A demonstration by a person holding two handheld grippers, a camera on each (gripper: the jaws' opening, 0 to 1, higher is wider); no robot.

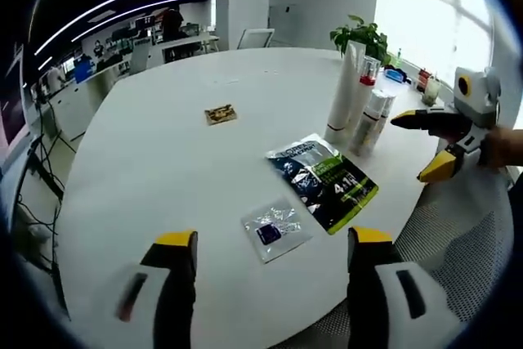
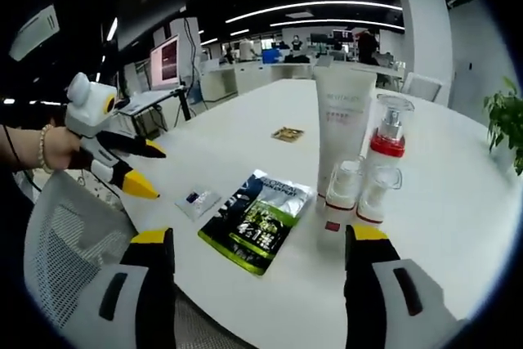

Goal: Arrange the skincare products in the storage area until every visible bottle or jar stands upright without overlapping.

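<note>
— Right gripper view: white tube (image 2: 344, 124), pump bottle (image 2: 386, 157) and two small bottles (image 2: 341, 190) upright, clustered at one o'clock on the table (image 2: 458, 202).
— Left gripper view adds a brown packet (image 1: 221, 114) at eleven; green pouch (image 1: 323, 181), clear sachet (image 1: 275, 229) flat.
— Jaws?
— Left gripper (image 1: 268, 239), right gripper (image 2: 260, 234): wide apart, holding nothing.

Small packet (image 1: 221, 114) print too small to read; distant desks (image 2: 245, 71) blurred

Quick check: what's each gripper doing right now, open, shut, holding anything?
Left gripper: open, holding nothing.
Right gripper: open, holding nothing.
</note>
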